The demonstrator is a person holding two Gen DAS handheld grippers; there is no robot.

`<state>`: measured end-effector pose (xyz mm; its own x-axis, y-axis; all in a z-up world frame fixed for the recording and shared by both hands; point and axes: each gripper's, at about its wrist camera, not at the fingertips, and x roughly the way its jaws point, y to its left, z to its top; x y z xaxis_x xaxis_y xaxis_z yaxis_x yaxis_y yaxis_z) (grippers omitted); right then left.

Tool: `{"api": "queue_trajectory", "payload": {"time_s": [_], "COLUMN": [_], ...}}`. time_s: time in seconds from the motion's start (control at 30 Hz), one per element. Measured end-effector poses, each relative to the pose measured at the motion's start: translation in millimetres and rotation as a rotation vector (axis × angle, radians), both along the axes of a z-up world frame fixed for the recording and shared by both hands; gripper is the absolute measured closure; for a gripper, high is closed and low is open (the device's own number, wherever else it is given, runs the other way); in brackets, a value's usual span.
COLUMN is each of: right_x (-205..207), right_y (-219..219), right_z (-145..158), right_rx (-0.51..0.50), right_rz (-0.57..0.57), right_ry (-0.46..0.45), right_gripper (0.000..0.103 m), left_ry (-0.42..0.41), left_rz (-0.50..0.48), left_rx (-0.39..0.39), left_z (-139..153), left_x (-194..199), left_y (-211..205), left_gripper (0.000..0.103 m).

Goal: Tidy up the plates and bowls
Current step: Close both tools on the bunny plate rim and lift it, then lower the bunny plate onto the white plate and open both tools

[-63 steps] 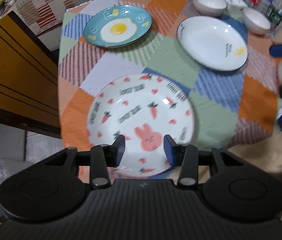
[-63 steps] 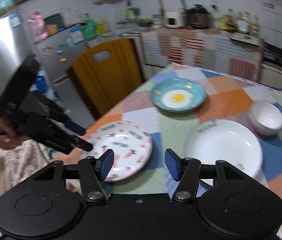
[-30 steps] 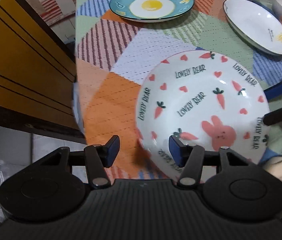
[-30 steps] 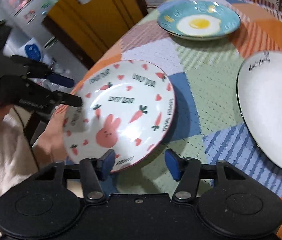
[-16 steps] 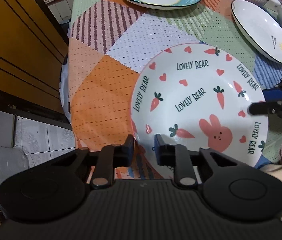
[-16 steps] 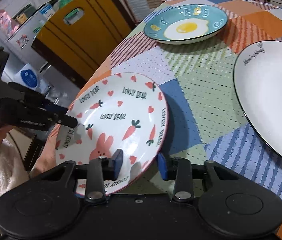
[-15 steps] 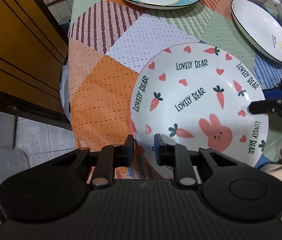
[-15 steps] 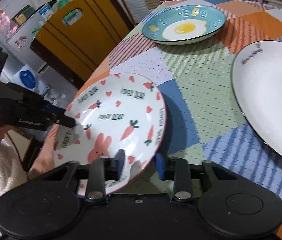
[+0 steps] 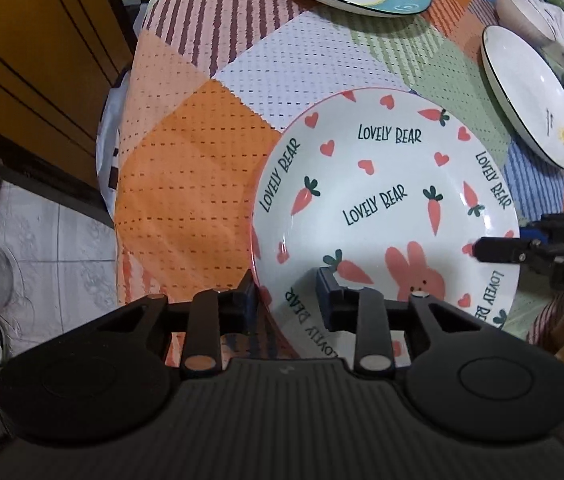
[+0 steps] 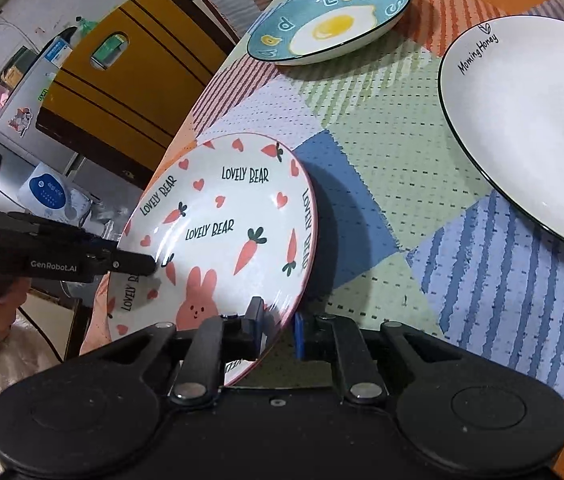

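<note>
Both hand-held grippers, left and right, are pinching opposite rims of the rabbit plate, tilted above the desk at lower left. Lifting evenly should be keeping it level toward the white plate.
</note>
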<state>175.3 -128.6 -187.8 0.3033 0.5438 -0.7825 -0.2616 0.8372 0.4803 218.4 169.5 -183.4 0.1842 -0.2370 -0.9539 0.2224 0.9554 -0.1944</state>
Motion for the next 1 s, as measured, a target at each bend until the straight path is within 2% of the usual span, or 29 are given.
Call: {"api": "queue_trajectory", "payload": {"time_s": [0.17,0.27,0.47,0.6,0.8,1.0], "right_x": [1,2,-1,-6,-13,-17], "right_y": [-3,-4,-18,-31,-65,-96], "right_z": [-3,-3,5,24,55,85], "right_rx": [0.024,0.032,0.077,0.09,0.1,0.053], "right_rz": [0.0,0.023,0.041,0.029,-0.039,-0.09], "right_ry": [-0.015,-0.022,-0.041,-0.067,-0.109,-0.187], "right_gripper": [0.086,0.085,0.085,0.085,0.083,0.083], "left_ry": [0.008,-0.025,-0.079,-0.112,-0.186,-0.16], "left_rz": [0.037,0.019,0.044,0.046,-0.03,-0.071], "left_rx": [-0.001,0.013,-0.056,-0.111,-0.148,-0.187], "left_z": [1,10,39,65,103,114], "left_x": [-2,-8,-12,-12,1,26], "left_y": [1,-3,-5,-17,-54,-89], "left_gripper": [0.077,0.077,0.077,0.077,0.077,0.077]}}
